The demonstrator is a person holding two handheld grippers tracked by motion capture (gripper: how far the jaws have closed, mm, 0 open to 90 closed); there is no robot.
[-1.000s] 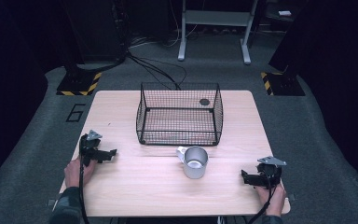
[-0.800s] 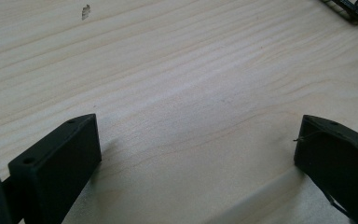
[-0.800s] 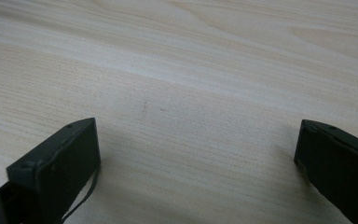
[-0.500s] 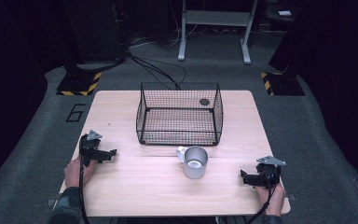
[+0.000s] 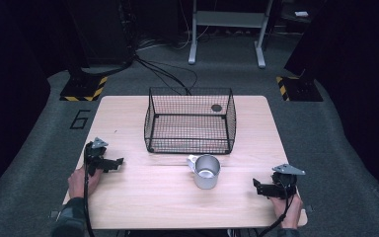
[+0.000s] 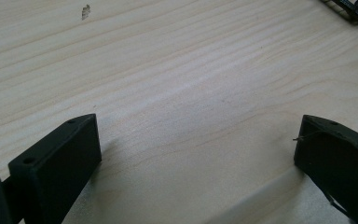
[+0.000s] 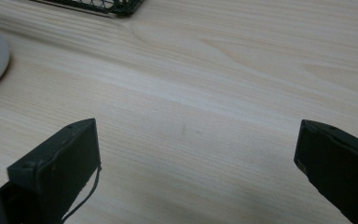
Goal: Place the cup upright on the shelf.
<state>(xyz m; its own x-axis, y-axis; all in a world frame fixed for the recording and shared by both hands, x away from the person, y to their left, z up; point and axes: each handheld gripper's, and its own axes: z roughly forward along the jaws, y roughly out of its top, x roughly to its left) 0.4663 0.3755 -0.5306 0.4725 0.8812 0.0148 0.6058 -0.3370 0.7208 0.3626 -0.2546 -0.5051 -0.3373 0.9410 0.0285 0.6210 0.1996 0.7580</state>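
metal mug (image 5: 207,172) is standing upright near the middle of the table (image 5: 128,123), just off the near side of the wire basket (image 5: 190,121), handle toward the basket. left gripper (image 5: 114,162) is resting near the left edge, jaws spread wide over bare wood. right gripper (image 5: 256,186) is sitting by the near right corner, jaws likewise wide apart, gripping nothing. both are lying well apart from the mug.

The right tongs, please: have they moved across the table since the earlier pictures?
Yes, slightly: the right tongs have crept left toward the metal cup, which stands just before the wire basket.
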